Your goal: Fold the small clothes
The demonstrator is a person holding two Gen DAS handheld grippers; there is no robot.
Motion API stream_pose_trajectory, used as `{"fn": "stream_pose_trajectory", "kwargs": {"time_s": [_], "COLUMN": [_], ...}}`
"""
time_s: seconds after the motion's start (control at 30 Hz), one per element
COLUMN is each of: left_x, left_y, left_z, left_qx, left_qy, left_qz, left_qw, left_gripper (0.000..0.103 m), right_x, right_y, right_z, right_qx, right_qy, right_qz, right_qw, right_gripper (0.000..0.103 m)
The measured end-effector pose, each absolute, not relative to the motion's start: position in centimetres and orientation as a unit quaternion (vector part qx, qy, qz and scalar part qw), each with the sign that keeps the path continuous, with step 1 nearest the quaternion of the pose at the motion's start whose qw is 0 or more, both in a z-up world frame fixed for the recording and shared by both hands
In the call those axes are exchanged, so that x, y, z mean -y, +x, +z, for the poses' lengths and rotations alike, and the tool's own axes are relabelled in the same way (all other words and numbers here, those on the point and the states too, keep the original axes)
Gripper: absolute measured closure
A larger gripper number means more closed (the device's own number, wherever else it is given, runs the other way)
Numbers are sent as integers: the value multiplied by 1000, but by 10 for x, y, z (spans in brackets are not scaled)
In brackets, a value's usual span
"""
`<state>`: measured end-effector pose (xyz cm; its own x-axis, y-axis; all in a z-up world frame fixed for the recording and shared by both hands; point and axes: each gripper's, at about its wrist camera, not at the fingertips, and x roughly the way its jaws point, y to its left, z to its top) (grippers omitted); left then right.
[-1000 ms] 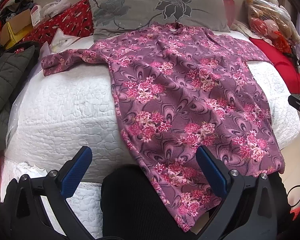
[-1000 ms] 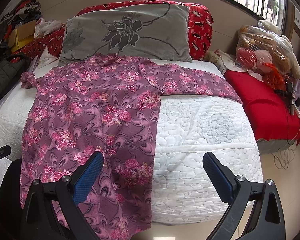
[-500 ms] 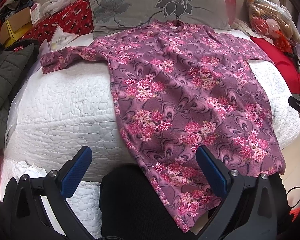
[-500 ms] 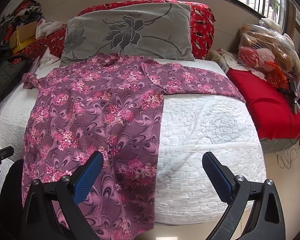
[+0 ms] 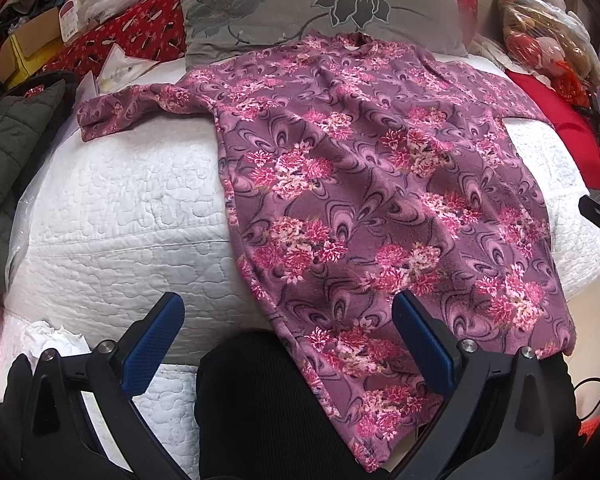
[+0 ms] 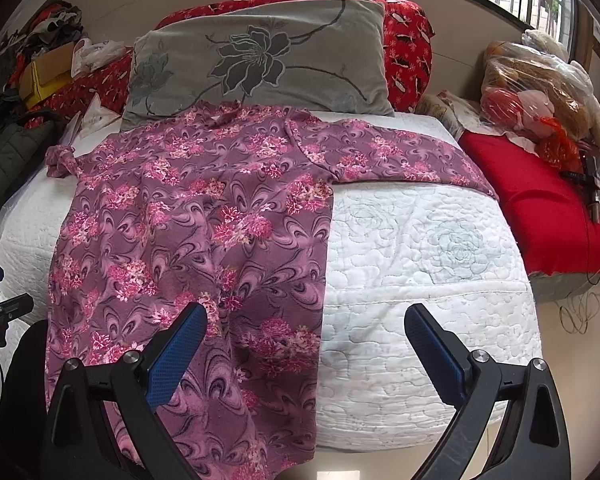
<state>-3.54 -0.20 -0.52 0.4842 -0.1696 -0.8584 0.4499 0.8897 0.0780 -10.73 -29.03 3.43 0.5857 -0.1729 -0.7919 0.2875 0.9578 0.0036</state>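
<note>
Item one: floral garment (image 5: 380, 200), lying spread on the bed (image 5: 120, 216), collar touching the grey pillow (image 6: 260, 60), hem hanging over the near edge and getting cut off behind my rig. I am seeing its left sleeve end (image 6: 58, 162) bunched, shape unclear. Item two: left claw (image 5: 288, 340), gaping wide, holding nothing. Item three: right claw (image 6: 306, 350), likewise gaping, hovering over the near edge.
</note>
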Motion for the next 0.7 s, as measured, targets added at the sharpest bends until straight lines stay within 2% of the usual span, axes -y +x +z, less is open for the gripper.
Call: {"fn": "stream_pose_trajectory", "kwargs": {"time_s": [0.7], "left_x": [6], "left_y": [-14], "left_z": [-16], "left_qx": [-493], "left_qy": [145], "left_qz": [-173], "left_qw": [840], "left_gripper": [0], "right_x": [302], "right_y": [-88], "right_z": [17], "right_qx": [-456], "right_qy": [93], "right_qz": [-128], "right_qw": [876], "right_gripper": [4]}}
